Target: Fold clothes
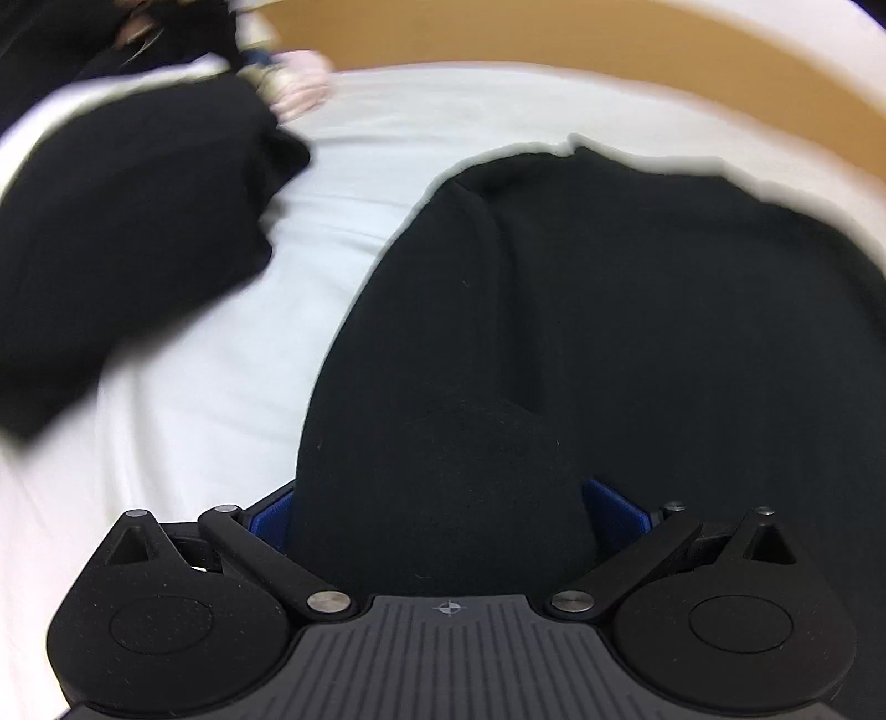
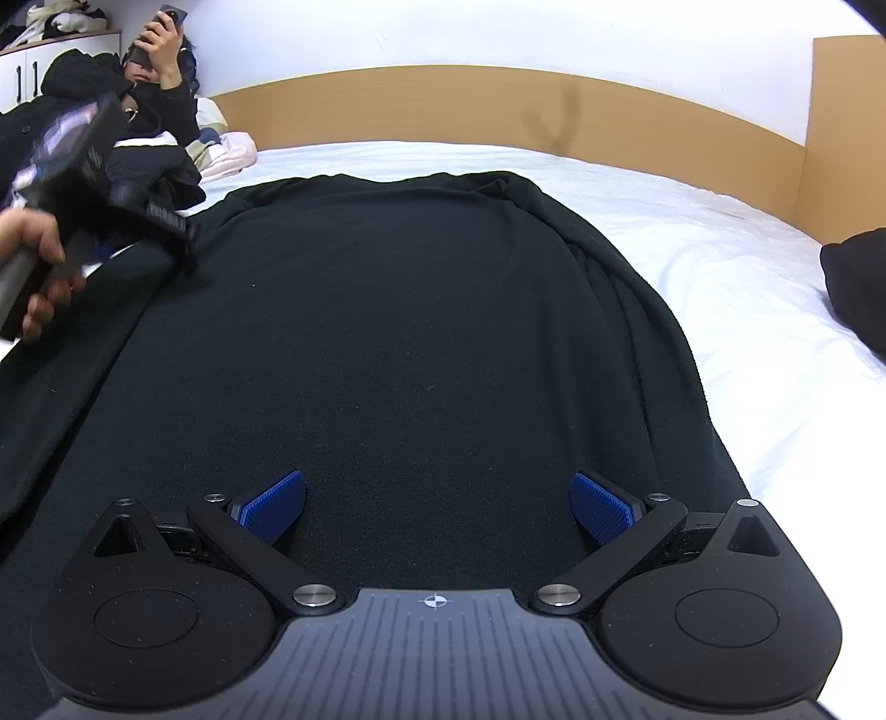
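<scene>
The black garment (image 2: pixel 398 332) is lying spread over the white bed (image 2: pixel 720 266), filling the centre of the right wrist view and running up toward twelve o'clock, where its far edge is stopping short of the wooden headboard (image 2: pixel 443 105). Its edge at two o'clock is bunching into long folds. The right gripper (image 2: pixel 437 507) is hovering low over the cloth with its blue-padded fingers (image 2: pixel 274 507) spread wide apart, released and gripping nothing; whether the pads are touching the fabric cannot be told.

At nine o'clock in that view a left hand (image 2: pixel 39 266) is holding the left gripper (image 2: pixel 166 219), blurred, at the garment's edge. In the left wrist view the left gripper (image 1: pixel 437 515) is showing its blue fingers (image 1: pixel 614 512) set well apart, with a thick bundle of the black garment (image 1: pixel 609 288) sitting between them; the cloth is hiding the pads, so I cannot tell whether they are clamping it or just lying around it. That view is smeared with motion.

Another dark piece of clothing (image 1: pixel 127 243) is lying at ten o'clock in the left view, apart from the main garment, with bare sheet between them. At eleven o'clock in the right view a person (image 2: pixel 160 83) is lying by the pillows (image 2: pixel 227 149), holding a phone (image 2: pixel 166 16) up
</scene>
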{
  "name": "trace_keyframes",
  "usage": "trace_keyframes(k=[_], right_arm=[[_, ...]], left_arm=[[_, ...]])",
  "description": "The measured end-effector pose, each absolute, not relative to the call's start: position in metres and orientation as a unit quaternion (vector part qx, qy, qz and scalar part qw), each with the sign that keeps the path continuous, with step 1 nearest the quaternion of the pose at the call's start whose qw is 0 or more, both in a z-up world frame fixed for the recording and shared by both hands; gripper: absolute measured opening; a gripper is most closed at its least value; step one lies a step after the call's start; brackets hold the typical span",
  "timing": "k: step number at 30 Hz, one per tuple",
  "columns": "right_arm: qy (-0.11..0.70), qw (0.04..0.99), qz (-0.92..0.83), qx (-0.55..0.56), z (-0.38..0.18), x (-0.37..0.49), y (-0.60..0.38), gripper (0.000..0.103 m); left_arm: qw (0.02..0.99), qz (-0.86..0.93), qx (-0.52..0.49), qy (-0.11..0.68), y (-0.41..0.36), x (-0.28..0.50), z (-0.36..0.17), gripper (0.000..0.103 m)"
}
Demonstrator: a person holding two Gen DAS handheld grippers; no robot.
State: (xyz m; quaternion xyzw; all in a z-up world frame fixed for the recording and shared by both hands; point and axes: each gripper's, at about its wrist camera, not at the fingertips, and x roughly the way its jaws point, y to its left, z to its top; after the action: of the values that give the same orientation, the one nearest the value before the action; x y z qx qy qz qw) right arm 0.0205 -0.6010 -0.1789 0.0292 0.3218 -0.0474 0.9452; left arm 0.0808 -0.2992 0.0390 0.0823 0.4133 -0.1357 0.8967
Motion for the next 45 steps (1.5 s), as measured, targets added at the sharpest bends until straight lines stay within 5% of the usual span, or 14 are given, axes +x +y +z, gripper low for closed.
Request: trace_keyframes(k=[16, 19, 32, 45], right_arm=[[0.320, 0.946, -0.050, 0.022, -0.179, 0.017, -0.595, 0.103], [0.320, 0.946, -0.050, 0.022, -0.179, 0.013, -0.595, 0.103], [0.322, 0.945, -0.049, 0.025, -0.169, 0.016, -0.571, 0.103], [0.322, 0.945, -0.050, 0.023, -0.169, 0.019, -0.571, 0.103]], left_arm=[[0.881, -0.209, 0.101, 0.412, -0.225, -0.049, 0.051, 0.102], [0.915, -0.188, 0.070, 0.349, -0.218, -0.035, 0.076, 0.102], [0.915, -0.049, 0.018, 0.400, -0.268, 0.102, 0.042, 0.102], [0.919, -0.116, 0.053, 0.374, -0.234, 0.004, 0.021, 0.103]])
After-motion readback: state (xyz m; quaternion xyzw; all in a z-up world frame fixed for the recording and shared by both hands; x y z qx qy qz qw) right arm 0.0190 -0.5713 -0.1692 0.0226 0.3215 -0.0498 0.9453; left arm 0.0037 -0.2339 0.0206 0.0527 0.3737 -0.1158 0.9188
